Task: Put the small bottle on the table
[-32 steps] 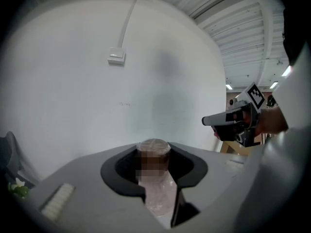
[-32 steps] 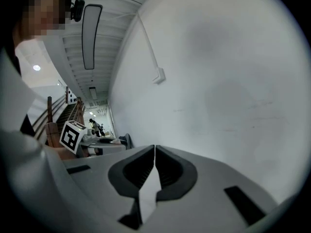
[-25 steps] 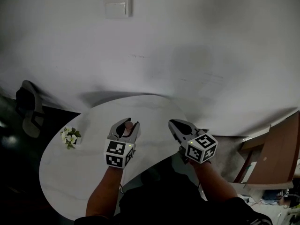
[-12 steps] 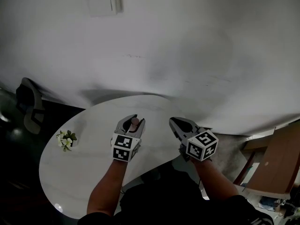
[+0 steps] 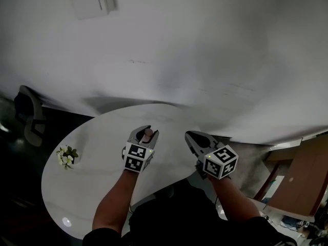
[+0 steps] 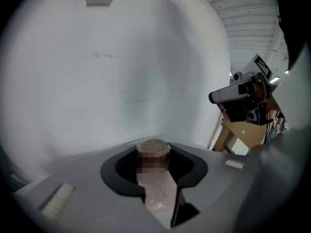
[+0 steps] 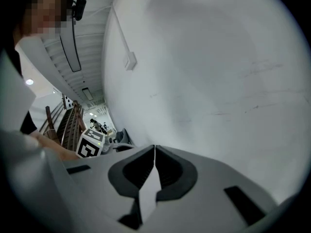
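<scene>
A small pinkish bottle [image 5: 147,135] with a brownish cap stands between the jaws of my left gripper [image 5: 147,132], which is shut on it above the white table [image 5: 92,168]. In the left gripper view the small bottle [image 6: 153,171] sits upright in the dark recess of the jaws, its cap pointing toward the white wall. My right gripper [image 5: 193,136] hangs to the right, beyond the table's edge, its jaws closed with nothing between them; the right gripper view shows the right gripper [image 7: 154,149] with its tips meeting.
A small bunch of white flowers [image 5: 65,156] lies on the table's left part. A dark chair [image 5: 28,119] stands at far left. A wooden piece of furniture [image 5: 302,173] is at right. A wall switch plate [image 5: 91,0] is high on the wall.
The head view has shifted, so the flowers and switch plate sit further left. Both grippers keep their places and grips; the bottle stays in the left jaws.
</scene>
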The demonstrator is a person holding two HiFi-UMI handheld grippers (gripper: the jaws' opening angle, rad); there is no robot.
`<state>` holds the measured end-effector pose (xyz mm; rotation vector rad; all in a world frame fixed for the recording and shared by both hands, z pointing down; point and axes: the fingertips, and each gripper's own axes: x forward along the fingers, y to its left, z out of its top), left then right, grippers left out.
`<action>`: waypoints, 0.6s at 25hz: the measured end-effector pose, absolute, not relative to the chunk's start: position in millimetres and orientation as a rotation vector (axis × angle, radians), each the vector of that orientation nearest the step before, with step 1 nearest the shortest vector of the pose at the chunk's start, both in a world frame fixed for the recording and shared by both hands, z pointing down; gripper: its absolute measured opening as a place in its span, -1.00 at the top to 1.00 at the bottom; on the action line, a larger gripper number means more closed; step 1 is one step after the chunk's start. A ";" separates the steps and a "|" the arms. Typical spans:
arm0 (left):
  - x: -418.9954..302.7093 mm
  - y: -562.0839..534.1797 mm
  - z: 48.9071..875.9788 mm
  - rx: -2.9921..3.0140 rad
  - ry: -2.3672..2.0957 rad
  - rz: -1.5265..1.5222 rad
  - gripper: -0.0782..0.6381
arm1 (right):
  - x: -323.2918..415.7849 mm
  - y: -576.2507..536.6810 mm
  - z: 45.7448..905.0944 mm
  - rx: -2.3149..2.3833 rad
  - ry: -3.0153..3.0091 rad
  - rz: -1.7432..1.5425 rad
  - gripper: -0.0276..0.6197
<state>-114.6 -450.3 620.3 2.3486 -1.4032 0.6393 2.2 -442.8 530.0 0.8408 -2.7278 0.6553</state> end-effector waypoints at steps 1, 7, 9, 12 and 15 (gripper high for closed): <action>-113.5 -451.7 625.7 2.340 -1.395 0.648 0.39 | 4.5 -443.5 533.0 0.846 -2.724 0.665 0.88; -110.2 -461.0 648.8 2.312 -1.361 0.684 0.39 | 12.7 -446.3 545.6 0.859 -2.704 0.696 0.88; -109.3 -462.6 655.5 2.305 -1.349 0.701 0.39 | 15.9 -446.1 548.9 0.868 -2.696 0.707 0.88; -107.8 -463.6 664.5 2.299 -1.334 0.733 0.39 | 19.8 -445.6 551.2 0.883 -2.690 0.722 0.88; -107.5 -462.5 673.3 2.291 -1.315 0.782 0.39 | 21.8 -445.1 552.7 0.888 -2.686 0.728 0.88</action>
